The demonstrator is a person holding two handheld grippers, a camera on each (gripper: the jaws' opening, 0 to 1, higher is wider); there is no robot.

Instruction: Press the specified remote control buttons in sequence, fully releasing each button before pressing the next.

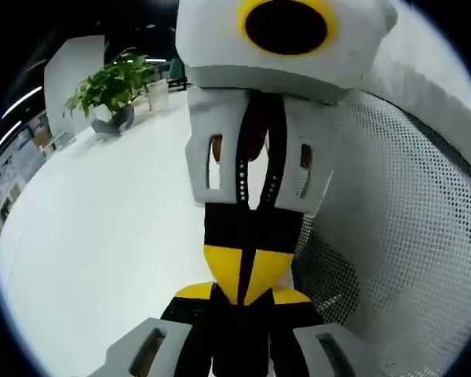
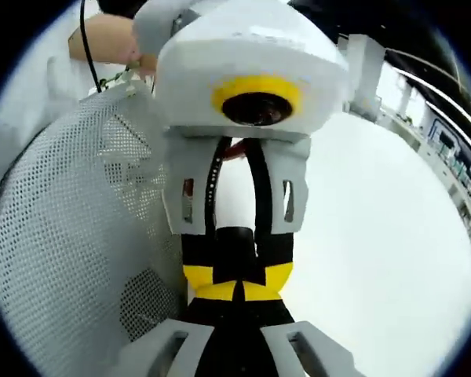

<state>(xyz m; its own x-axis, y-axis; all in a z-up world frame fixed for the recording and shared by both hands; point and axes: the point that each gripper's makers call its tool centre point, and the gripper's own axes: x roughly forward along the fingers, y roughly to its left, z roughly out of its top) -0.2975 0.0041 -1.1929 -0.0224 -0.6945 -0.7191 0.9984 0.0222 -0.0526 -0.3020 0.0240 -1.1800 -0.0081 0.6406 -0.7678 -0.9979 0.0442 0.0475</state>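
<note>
My two grippers meet tip to tip over a white table (image 1: pixel 102 236). In the left gripper view my left gripper (image 1: pixel 247 297) rises from the bottom, its black fingers with yellow bands pressed together. The right gripper (image 1: pixel 247 263) comes down from the top and faces it, shut, its yellow tips touching mine. In the right gripper view the right gripper (image 2: pixel 237 297) rises from the bottom, shut with nothing in it. The left gripper (image 2: pixel 237 271) hangs from above, its jaws together. A hand (image 2: pixel 110 39) holds that gripper at the upper left.
A white mesh chair back (image 1: pixel 408 236) stands close on the right of the left gripper view and, as the mesh chair back (image 2: pixel 63 236), on the left of the right gripper view. A potted plant (image 1: pixel 110 86) stands at the far edge of the table (image 2: pixel 392 228).
</note>
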